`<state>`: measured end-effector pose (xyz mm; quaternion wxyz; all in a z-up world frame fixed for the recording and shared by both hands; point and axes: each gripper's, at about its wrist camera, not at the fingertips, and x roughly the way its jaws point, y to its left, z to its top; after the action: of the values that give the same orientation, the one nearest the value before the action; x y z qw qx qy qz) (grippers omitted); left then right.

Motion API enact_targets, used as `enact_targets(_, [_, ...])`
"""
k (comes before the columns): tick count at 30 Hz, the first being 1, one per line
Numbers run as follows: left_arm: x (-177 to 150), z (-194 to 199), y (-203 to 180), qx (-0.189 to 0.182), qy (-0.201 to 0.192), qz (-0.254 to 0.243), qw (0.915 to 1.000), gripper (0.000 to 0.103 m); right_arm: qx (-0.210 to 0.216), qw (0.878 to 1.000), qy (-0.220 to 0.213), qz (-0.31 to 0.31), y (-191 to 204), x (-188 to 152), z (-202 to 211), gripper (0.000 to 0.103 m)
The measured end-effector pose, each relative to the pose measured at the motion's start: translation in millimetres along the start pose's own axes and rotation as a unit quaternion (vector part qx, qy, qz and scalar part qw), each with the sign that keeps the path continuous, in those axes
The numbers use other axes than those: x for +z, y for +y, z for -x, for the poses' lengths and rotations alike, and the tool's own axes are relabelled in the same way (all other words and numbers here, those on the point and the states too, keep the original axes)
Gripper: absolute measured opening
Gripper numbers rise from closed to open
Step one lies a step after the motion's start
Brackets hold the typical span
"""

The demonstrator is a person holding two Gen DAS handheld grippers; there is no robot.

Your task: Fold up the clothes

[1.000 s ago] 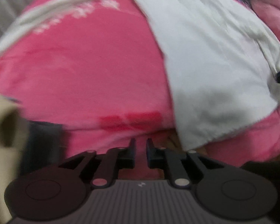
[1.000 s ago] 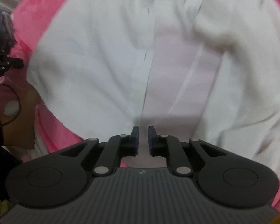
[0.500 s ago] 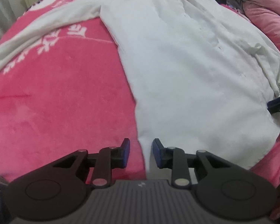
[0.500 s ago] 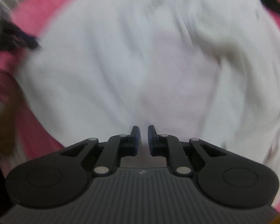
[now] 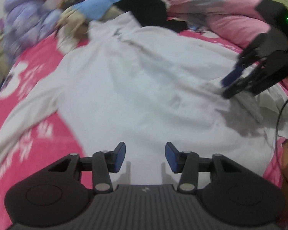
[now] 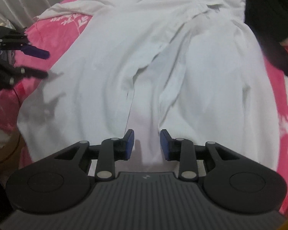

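Observation:
A white button-front shirt (image 5: pixel 144 80) (image 6: pixel 163 61) lies spread on a pink blanket (image 5: pixel 28 145) (image 6: pixel 53 36), one sleeve reaching out to the left. My left gripper (image 5: pixel 145 157) hovers over the shirt's near hem. Its jaws are opening and nothing is between them. In the right wrist view the left gripper (image 6: pixel 46 64) shows at the shirt's left edge. My right gripper (image 6: pixel 146 145) hangs above the front placket near the hem, jaws opening, with nothing between them. From the left wrist view, the right gripper (image 5: pixel 227 87) hovers over the shirt's right side.
Heaped at the far end of the bed are a black garment (image 5: pixel 146 5) (image 6: pixel 268 15), a pink quilt (image 5: pixel 220 9), a light blue cloth (image 5: pixel 103 5) and a lilac jacket (image 5: pixel 26 23). A pale curtain (image 6: pixel 19 2) hangs at left. A thin cable (image 5: pixel 280 115) trails at right.
Both grippers' jaws have widened from nearly shut. The left gripper swung from the pink blanket to over the shirt's hem. The right gripper drew back, so more of the shirt shows.

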<state>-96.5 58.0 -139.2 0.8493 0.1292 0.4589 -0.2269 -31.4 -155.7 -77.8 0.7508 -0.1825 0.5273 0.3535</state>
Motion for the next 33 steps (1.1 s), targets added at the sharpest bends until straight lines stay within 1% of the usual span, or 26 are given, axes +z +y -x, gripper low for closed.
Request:
enact_targets(3, [9,-19,-9,-0.013,-0.004,-0.014,0.9998,0.050,-0.008,1.000,0.009,-0.019,-14,-6,-19,0.027])
enact_targets(4, [10,-25,-11,-0.015,-0.003,-0.017,0.9998,0.050,-0.023,0.999,0.019,-0.032,-24,-11,-23,0.026])
enact_targets(5, [11,-30,-13,-0.018,0.000,-0.018,0.9997,0.050,-0.038,0.998,0.029,-0.045,-33,-15,-27,0.025])
enact_targets(6, [12,-35,-14,-0.022,0.003,-0.019,0.9996,0.050,-0.044,0.996,0.037,-0.066,-44,-17,-29,0.020])
enact_targets(7, [12,-39,-16,-0.026,0.005,-0.021,0.9994,0.050,-0.031,0.995,0.028,-0.090,-52,-15,-22,0.016])
enact_targets(9, [11,-42,-17,-0.033,0.005,-0.023,0.9992,0.050,-0.005,0.990,0.009,-0.137,-66,-8,-7,0.017])
enact_targets(12, [11,-50,-17,-0.051,0.020,-0.021,0.9983,0.053,0.045,0.987,-0.033,-0.148,-66,15,12,0.018])
enact_targets(14, [11,-55,-16,-0.063,0.028,-0.020,0.9974,0.054,0.079,0.984,-0.038,-0.152,-65,33,10,0.020])
enact_targets(15, [10,-56,-17,-0.062,0.029,-0.021,0.9974,0.055,0.096,0.982,-0.039,-0.161,-67,43,5,0.020])
enact_targets(17, [9,-59,-18,-0.061,0.033,-0.023,0.9973,0.055,0.119,0.975,-0.035,-0.182,-71,60,-9,0.024])
enact_targets(19, [8,-61,-18,-0.064,0.034,-0.019,0.9972,0.055,0.141,0.968,-0.030,-0.205,-77,75,-28,0.025])
enact_targets(22, [4,-62,-19,-0.066,0.037,-0.016,0.9970,0.055,0.155,0.959,-0.025,-0.237,-82,90,-56,0.026])
enact_targets(24, [2,-63,-20,-0.066,0.039,-0.016,0.9969,0.055,0.155,0.953,-0.028,-0.260,-85,98,-78,0.026])
enact_targets(26, [-1,-64,-20,-0.067,0.040,-0.016,0.9968,0.056,0.165,0.946,-0.030,-0.279,-86,100,-94,0.027])
enact_targets(27, [-2,-65,-19,-0.068,0.041,-0.014,0.9967,0.056,0.162,0.945,-0.031,-0.284,-86,100,-100,0.027])
enact_targets(29, [-4,-66,-18,-0.071,0.044,-0.012,0.9965,0.056,0.157,0.947,-0.031,-0.280,-83,102,-108,0.025])
enact_targets(31, [-5,-68,-18,-0.071,0.046,-0.011,0.9963,0.056,0.147,0.952,-0.034,-0.266,-78,104,-109,0.022])
enact_targets(32, [-6,-69,-18,-0.072,0.047,-0.011,0.9963,0.056,0.136,0.958,-0.035,-0.251,-73,106,-107,0.010])
enact_targets(33, [-7,-69,-18,-0.071,0.049,-0.010,0.9962,0.056,0.126,0.963,-0.035,-0.237,-70,108,-105,0.004])
